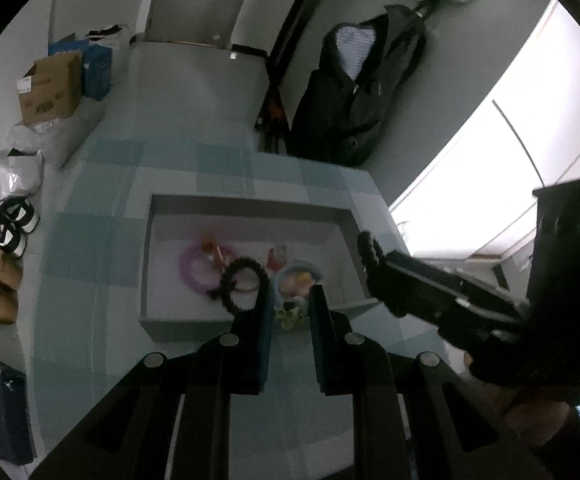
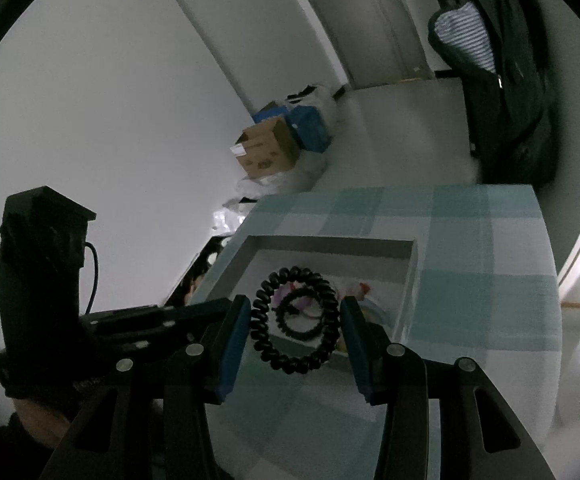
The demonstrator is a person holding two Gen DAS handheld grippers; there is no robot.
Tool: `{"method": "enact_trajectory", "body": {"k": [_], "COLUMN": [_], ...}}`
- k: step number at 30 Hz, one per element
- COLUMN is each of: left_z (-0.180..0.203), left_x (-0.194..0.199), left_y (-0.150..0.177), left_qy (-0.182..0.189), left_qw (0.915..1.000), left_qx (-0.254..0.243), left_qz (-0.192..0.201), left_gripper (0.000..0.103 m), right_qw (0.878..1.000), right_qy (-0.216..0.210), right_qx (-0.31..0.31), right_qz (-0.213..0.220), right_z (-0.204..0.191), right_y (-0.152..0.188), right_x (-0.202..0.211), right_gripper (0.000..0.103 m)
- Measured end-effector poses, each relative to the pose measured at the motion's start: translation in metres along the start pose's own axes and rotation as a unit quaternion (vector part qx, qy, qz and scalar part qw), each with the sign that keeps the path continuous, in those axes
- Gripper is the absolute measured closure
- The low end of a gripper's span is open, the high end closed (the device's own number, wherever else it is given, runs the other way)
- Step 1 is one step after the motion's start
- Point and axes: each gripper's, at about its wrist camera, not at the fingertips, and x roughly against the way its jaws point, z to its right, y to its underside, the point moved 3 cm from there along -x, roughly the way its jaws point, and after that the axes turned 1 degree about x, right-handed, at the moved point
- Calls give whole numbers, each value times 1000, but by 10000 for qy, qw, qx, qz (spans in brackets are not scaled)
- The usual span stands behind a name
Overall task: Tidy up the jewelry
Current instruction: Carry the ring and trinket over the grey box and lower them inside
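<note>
A shallow grey box (image 1: 177, 326) sits on a table with a blue checked cloth (image 1: 89, 240). Inside lie a purple ring (image 1: 193, 268), a black beaded bracelet (image 1: 235, 284), small red pieces (image 1: 277, 258) and a pale blue ring with orange bits (image 1: 300, 276). My left gripper (image 1: 290, 312) is open above the box's near edge, with a yellow-green piece (image 1: 290, 316) between its fingers. My right gripper (image 2: 294, 322) holds a black spiral coil band (image 2: 294, 318) between its fingers above the box (image 2: 410, 276). In the left view this coil (image 1: 370, 252) shows at the right gripper's tips.
On the floor to the left are cardboard and blue boxes (image 1: 53, 88), plastic bags (image 1: 13, 168) and shoes (image 1: 1, 240). A dark jacket (image 1: 354, 92) hangs behind the table. A door (image 1: 197, 0) is at the far end.
</note>
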Motion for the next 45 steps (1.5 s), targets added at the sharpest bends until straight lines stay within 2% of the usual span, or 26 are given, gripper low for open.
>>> {"method": "enact_trajectory", "body": {"k": [13,20,45], "left_z": [-20,-29,-40], "left_x": [-16,-29,-55], "left_y": [-24,-31,-30], "left_qy": [147,188,270], "left_qw": [9988,9975,9932], "left_qx": [465,668,1054], "left_qz": [37,-90,-421], "left_gripper": [90,90,90], "right_qw": [9994,9990,9977], "right_qy": [-44,-64,57], "right_qx": [-260,-308,-427], "right_qz": [-207,-305,-526], "right_z": [12,15,28], "right_y": [-15,-19,-15], "right_x": [-30,-38,-52], "right_gripper": [58,58,56]}}
